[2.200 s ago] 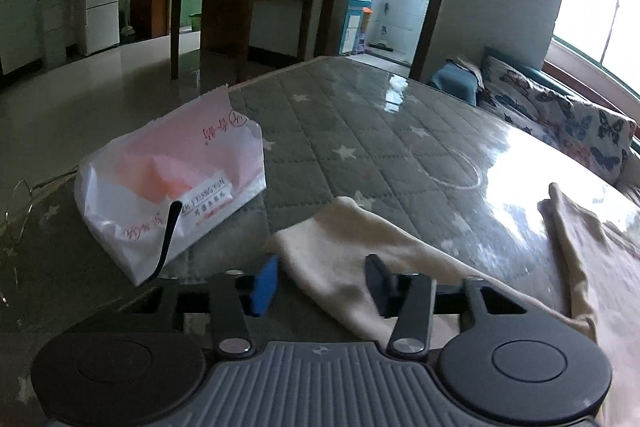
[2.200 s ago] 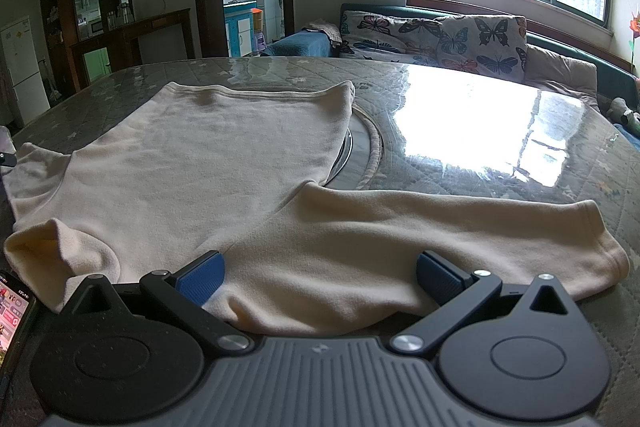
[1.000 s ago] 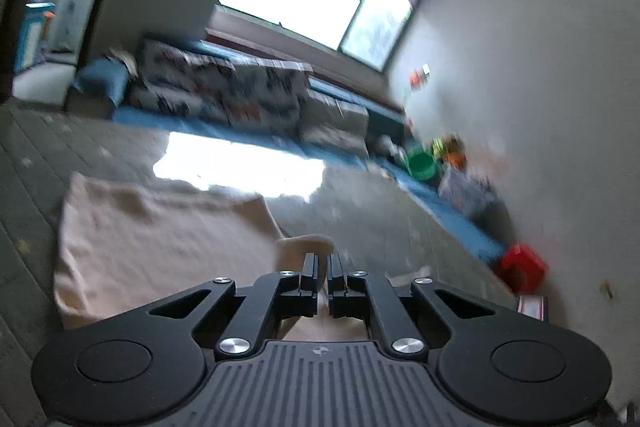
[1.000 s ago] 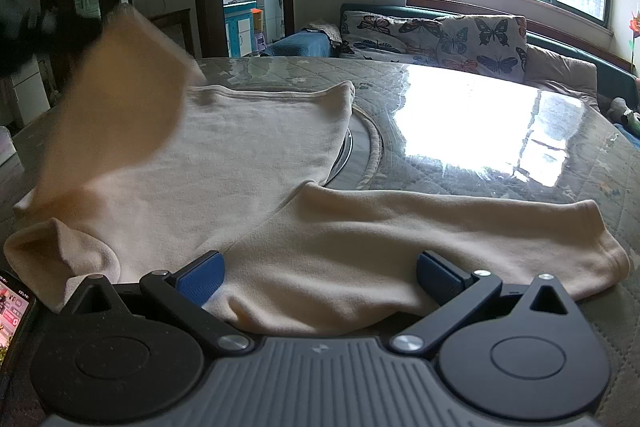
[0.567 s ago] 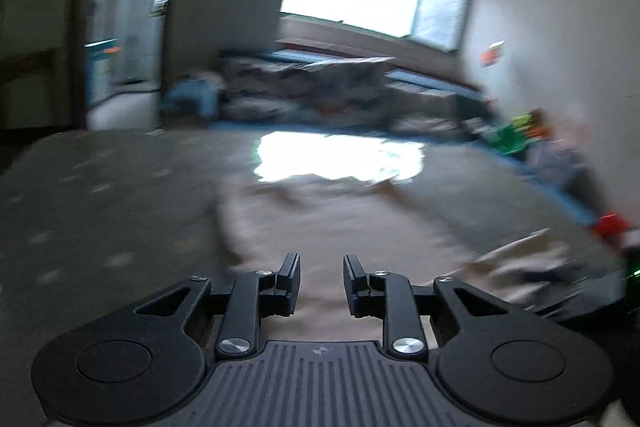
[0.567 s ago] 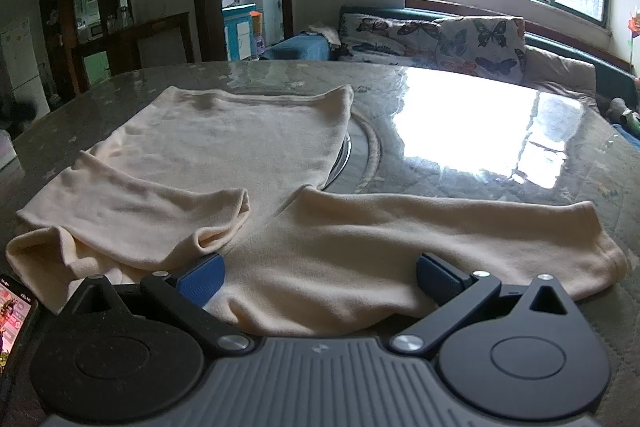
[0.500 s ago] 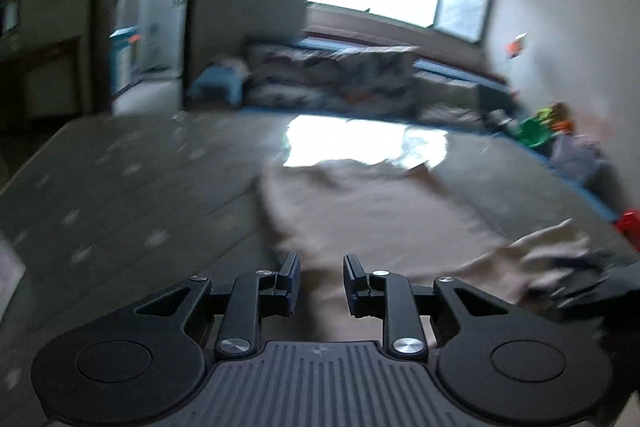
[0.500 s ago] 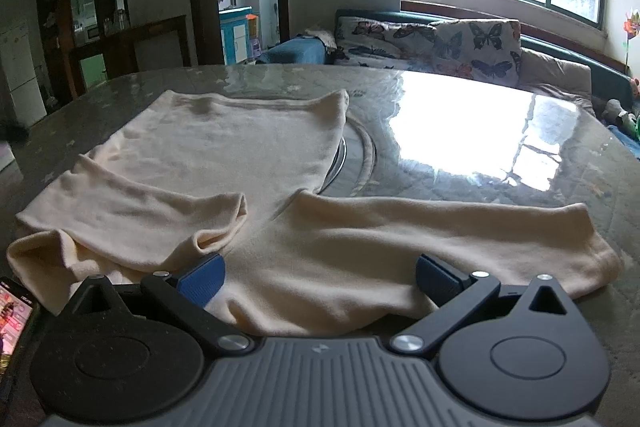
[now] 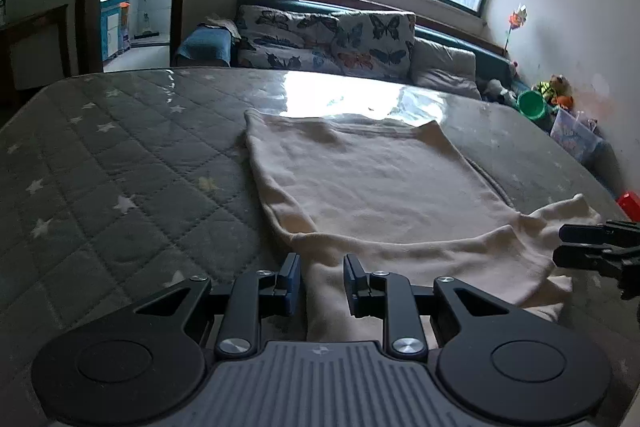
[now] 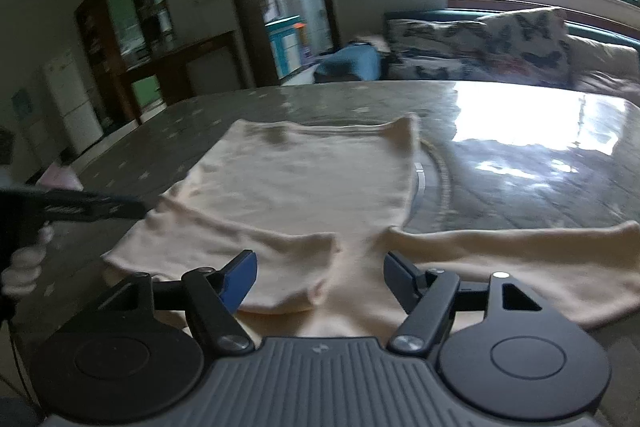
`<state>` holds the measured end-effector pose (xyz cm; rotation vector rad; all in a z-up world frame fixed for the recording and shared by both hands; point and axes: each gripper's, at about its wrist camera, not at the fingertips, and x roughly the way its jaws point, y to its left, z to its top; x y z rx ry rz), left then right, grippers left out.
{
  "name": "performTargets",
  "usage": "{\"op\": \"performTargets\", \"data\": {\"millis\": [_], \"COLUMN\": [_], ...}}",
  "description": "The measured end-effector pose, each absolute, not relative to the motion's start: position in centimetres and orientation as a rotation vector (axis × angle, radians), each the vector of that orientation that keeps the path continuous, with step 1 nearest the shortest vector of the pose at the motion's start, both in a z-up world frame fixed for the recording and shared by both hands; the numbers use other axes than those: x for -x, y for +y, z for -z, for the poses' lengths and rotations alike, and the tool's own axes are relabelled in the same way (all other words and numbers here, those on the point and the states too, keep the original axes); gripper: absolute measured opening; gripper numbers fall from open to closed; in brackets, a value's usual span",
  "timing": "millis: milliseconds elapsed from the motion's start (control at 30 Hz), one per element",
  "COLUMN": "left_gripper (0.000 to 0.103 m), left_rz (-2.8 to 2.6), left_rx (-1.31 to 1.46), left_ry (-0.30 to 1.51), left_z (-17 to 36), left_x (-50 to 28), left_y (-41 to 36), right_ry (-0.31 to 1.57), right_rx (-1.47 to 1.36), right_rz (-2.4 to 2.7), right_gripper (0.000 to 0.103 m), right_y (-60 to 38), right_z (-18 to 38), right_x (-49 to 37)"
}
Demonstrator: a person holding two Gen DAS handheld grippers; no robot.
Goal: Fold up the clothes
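Cream-coloured fabric covers the middle of the desk (image 9: 120, 163): a long-sleeved top (image 9: 368, 187) lies flat on the grey quilted cover with its white stars, under a glossy clear sheet that mirrors the window glare at 12 o'clock. In the left wrist view the garment's body runs from the centre toward 1 o'clock, its far hem just short of the bright reflection. One sleeve (image 10: 248, 243) is already folded across the body; in the right wrist view it lies at about 8 o'clock from the centre, its cuff ending just ahead of the blue pads. The other sleeve (image 10: 520, 263) stretches out flat toward 3 o'clock in that view, reaching the edge of the picture.

The left hand-held gripper (image 9: 322, 277) is released, its fingers a narrow gap apart, low over the near edge of the top at 6 o'clock; cloth shows between them, but they do not pinch it. The right hand-held gripper (image 10: 320, 277) is released too, its fingers spread wide above the shoulder area of the garment, holding nothing. Whether either touches the cloth I cannot tell.

Beyond the desk at 12 o'clock stands a sofa (image 9: 440, 63) with butterfly-print cushions (image 9: 328, 39).
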<state>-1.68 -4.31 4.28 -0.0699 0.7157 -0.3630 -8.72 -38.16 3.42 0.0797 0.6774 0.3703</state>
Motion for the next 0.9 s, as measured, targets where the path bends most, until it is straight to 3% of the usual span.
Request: {"op": "performTargets", "data": {"millis": [67,100,133,433,633,767,900], "left_gripper": [0.022,0.010,0.007,0.005,0.007,0.024,0.029], "left_rz": [0.370,0.374,0.377,0.363,0.375,0.398,0.400], "left_rx": [0.073,0.075,0.076,0.122,0.099,0.069,0.064], "left_ry": [0.718,0.719,0.719,0.697,0.696,0.663,0.679], "left_z": [-3.9,-3.8,-3.6,-3.4,-3.7,-4.5,-4.3], "left_x": [1.4,1.3,1.2,1.6,1.5,1.1,-0.2], "left_y": [-4.2,-4.2,-4.2,-2.2,-2.2,-2.6,-3.3], "right_ry": [0.689,0.695,0.700,0.736,0.761,0.769,0.773], "right_rx": [-0.065,-0.061,-0.056,-0.032,-0.027,-0.038,-0.033], "right_rz": [-0.393,-0.401,-0.407,-0.393,-0.393,-0.405,-0.409], "right_gripper": [0.069,0.068,0.067,0.053,0.041,0.033,0.032], "right_y": [-37.3,-37.1,-36.8,-35.8,-35.6,-35.6,-35.4], "right_z": [-3.3,-3.3,-3.2,-2.3,-1.5,-1.4,-1.2], "right_x": [8.6,8.4,8.3,6.6,5.9,5.5,5.4]}}
